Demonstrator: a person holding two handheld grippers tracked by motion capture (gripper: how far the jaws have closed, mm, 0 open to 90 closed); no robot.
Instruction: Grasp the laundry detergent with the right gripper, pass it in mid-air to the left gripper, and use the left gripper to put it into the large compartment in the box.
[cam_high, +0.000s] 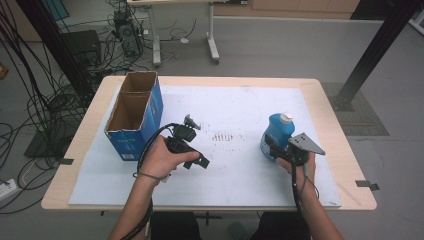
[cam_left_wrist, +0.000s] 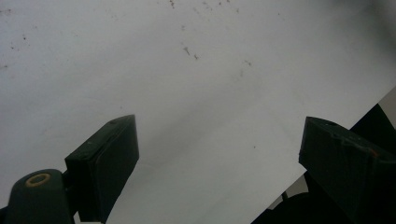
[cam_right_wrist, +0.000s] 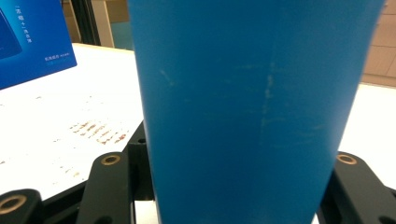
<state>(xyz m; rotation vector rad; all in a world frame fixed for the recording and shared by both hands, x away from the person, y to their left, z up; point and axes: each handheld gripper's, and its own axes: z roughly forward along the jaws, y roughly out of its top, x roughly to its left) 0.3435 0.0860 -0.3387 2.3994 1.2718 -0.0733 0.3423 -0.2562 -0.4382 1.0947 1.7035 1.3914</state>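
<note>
The desk (cam_high: 345, 175) is a pale wood slab with rounded corners, nearly all of it covered by a white sheet (cam_high: 235, 105) that is matte, scuffed and marked near its middle with a patch of small rusty brown dashes (cam_high: 222, 136); bare wood shows only as a thin border along the edges. At about ten o'clock on the sheet stands an open cardboard box (cam_high: 135, 117), rectangular, blue printed on the outside and raw brown inside, split into two compartments, its near face just beside the person's left hand (cam_high: 162, 160). From the box across to the bottle the sheet lies flat and open, with wide free room toward twelve o'clock. The blue bottle (cam_high: 276, 134) stands upright at about three o'clock, smooth plastic with a rounded shoulder and a white cap; in the right gripper view its lightly scratched wall (cam_right_wrist: 252, 112) crowds the lens, top and base cut off. The right gripper (cam_high: 274, 150) has its black fingers clenched against the bottle's lower sides, grasping it, and its grey three-cornered plate hides part of the hand. The left gripper (cam_high: 192, 142) hangs over the sheet at about eight o'clock, its fingers (cam_left_wrist: 109, 163) spread wide apart and released, with only bare, faintly speckled sheet between them; the sheet's edge shows at the lower right corner of the left gripper view.
</note>
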